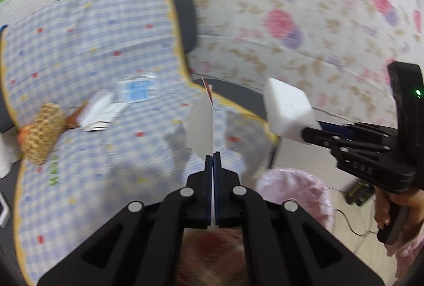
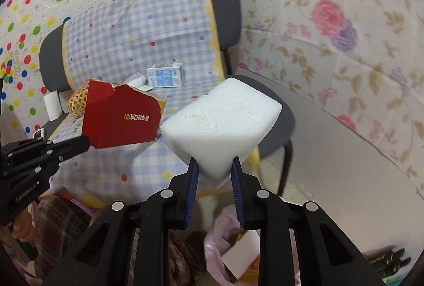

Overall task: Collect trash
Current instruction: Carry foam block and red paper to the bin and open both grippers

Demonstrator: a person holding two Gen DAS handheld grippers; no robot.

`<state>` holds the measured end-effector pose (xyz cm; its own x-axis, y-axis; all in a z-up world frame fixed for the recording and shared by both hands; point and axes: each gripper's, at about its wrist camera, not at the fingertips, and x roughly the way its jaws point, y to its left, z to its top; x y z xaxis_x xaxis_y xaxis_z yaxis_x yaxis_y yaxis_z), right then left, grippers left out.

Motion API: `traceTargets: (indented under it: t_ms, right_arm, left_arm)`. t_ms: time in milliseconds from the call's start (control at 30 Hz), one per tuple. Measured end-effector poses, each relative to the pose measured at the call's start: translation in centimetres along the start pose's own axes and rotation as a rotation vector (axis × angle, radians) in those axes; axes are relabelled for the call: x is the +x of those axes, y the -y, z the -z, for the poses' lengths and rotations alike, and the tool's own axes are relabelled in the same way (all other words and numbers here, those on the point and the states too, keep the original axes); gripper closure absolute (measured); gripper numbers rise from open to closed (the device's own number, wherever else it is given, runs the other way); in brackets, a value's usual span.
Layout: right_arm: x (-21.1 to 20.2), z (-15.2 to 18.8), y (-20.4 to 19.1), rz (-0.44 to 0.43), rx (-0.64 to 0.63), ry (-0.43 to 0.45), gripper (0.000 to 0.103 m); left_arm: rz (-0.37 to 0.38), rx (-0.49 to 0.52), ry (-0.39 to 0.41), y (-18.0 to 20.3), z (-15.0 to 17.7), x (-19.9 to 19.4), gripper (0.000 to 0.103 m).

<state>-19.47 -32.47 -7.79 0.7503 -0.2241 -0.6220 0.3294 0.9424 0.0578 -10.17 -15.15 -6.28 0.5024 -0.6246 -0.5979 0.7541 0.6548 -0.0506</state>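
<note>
Held trash, both hands, above the pink-lined bin (image 2: 225,246).
Right gripper (image 2: 213,174): fingers clamped on white foam block (image 2: 222,121), bin directly below them. Left gripper (image 1: 212,161): fingers closed on torn red carton (image 2: 119,118), edge-on, bin below and to their right.

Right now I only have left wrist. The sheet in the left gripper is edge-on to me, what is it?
Observer: A torn red carton with gold print. The left gripper pinches its lower corner.
Operator: How is the right gripper gripping the foam?
Observer: The right gripper clamps the foam by one lower corner only, between its blue pads.
Operator: Is there anything in the pink bag?
Observer: Yes. The bag below the right gripper already holds a white card piece.
</note>
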Motion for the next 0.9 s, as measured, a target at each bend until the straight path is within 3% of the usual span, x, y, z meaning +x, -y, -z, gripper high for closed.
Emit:
traceTargets:
  t_ms: [233,400,633,900]
  right_arm:
    - [-4.9,2.8,4.0,0.110,0.057,0.000,0.077]
    - [-6.3,5.0,5.8,0.155,0.084,-0.035,0.077]
    - [-3.6,9.0,7.4,0.166,0.113,-0.139,0.076]
    - [1.4,10.7,8.6,0.140,0.141,-0.207,0.074]
  left_arm:
    - [0.176,0.073,0.004,5.8,0.6,-0.9,0.103]
    - [0.245,0.131,0.010,9.2,0.9,-1.1,0.103]
    - [0.284,0.136,-0.068,11.3,3.0,1.5,0.103]
    - [0.290,0.118,-0.154,11.6,4.7,6.9,0.103]
